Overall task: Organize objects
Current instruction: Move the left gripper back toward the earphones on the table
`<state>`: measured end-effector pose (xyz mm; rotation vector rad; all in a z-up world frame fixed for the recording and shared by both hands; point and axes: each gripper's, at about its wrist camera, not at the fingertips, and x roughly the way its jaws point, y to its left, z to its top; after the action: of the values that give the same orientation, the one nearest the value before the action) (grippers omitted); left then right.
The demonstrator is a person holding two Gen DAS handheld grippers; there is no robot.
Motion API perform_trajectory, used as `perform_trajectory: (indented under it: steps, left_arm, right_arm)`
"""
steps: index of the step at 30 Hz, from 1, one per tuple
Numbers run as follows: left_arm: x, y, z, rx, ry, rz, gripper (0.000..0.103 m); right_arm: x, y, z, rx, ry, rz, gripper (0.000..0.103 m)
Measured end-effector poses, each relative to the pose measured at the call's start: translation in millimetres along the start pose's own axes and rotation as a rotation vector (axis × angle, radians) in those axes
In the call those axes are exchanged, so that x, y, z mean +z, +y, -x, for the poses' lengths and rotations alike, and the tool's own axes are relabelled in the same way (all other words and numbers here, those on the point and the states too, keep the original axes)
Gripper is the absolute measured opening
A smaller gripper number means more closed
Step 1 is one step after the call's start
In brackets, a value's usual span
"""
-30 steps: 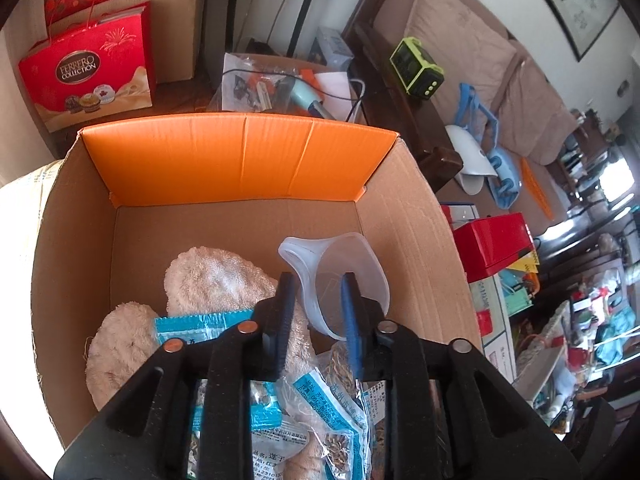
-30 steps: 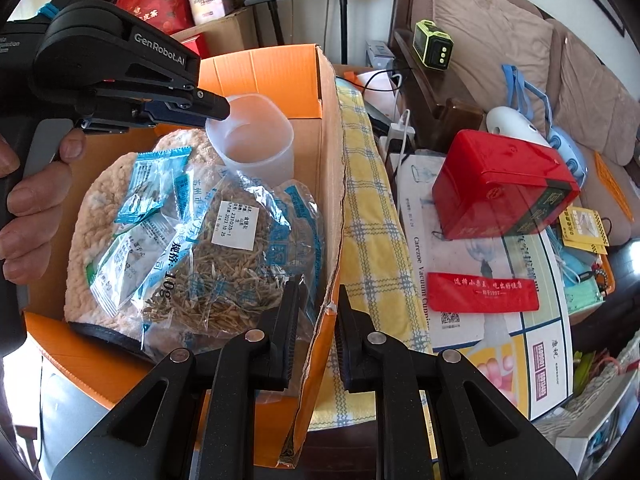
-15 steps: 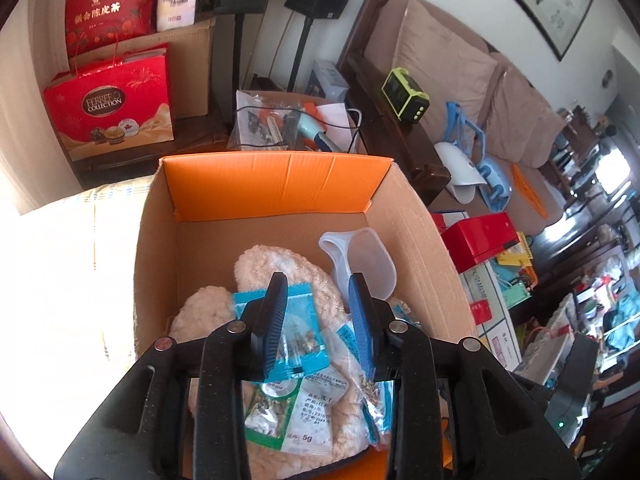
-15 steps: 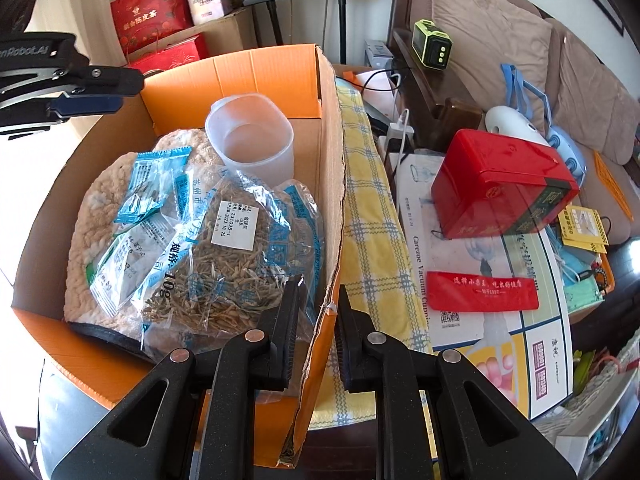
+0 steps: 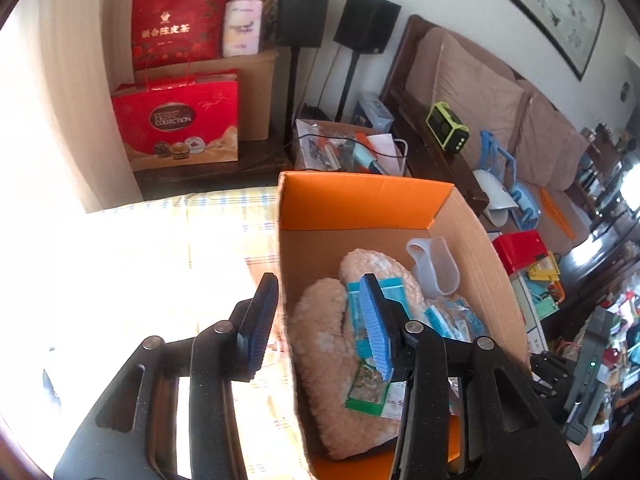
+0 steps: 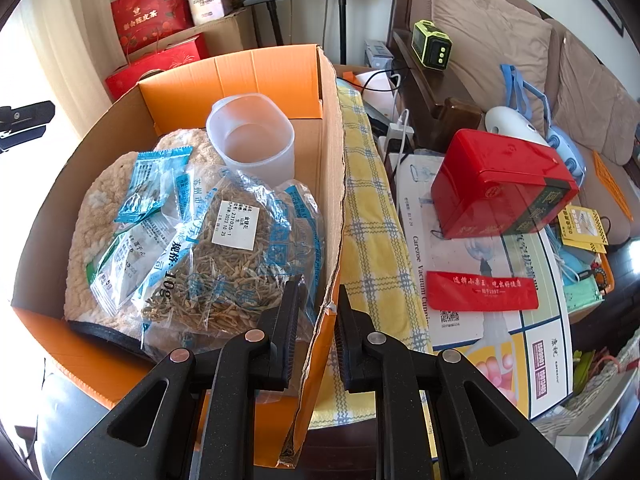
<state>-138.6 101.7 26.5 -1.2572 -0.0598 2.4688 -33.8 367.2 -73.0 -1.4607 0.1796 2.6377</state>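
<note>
A cardboard box (image 5: 476, 236) with orange flaps holds fuzzy beige slippers (image 5: 324, 344), blue-and-clear herb packets (image 5: 448, 320) and a translucent plastic cup (image 5: 434, 266). My left gripper (image 5: 320, 326) is open and empty, its fingers straddling the box's left wall from above. In the right wrist view the box (image 6: 332, 152) shows the cup (image 6: 252, 140), a big dried-herb bag (image 6: 240, 256) and slippers (image 6: 96, 220). My right gripper (image 6: 314, 332) is shut on the box's right wall near the front corner.
The box sits on a yellow checked cloth (image 6: 372, 220). To its right lie a red tin (image 6: 500, 188), a red envelope (image 6: 480, 290) and papers. Red gift bags (image 5: 176, 120), speakers, a sofa and a green device (image 5: 446, 130) stand behind.
My left gripper let go of the plastic cup, rose out of the box, moved left and opened wide over the left wall. The right gripper kept its hold.
</note>
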Motion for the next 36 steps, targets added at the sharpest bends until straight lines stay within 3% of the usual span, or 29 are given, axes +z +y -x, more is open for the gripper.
perform_trajectory:
  steps: [5,14,19,25,29,33,36]
  left_arm:
    - [-4,40,13,0.076,-0.039,0.032,0.057]
    - [-24,100,-3,0.157,0.013,0.092,0.075]
    - [-35,118,-26,0.151,0.077,0.132,0.075]
    - [-58,119,-51,0.072,0.157,0.139,0.074]
    - [-69,110,-62,0.036,0.197,0.14,0.061]
    - [-70,103,-67,0.009,0.195,0.159,0.06]
    - [-69,98,-72,0.004,0.207,0.162,0.049]
  right_arm:
    - [0,0,0,-0.001,0.0,0.001,0.016]
    - [0,0,0,0.001,0.0,-0.002,0.016]
    - [0,0,0,0.001,-0.001,-0.001,0.017]
    - [0,0,0,0.0,-0.001,-0.001,0.017]
    - [0,0,0,-0.001,0.0,0.0,0.017]
    - [0,-1,1,-0.002,0.0,0.001,0.017]
    - [0,-2,1,-0.002,0.0,0.001,0.017]
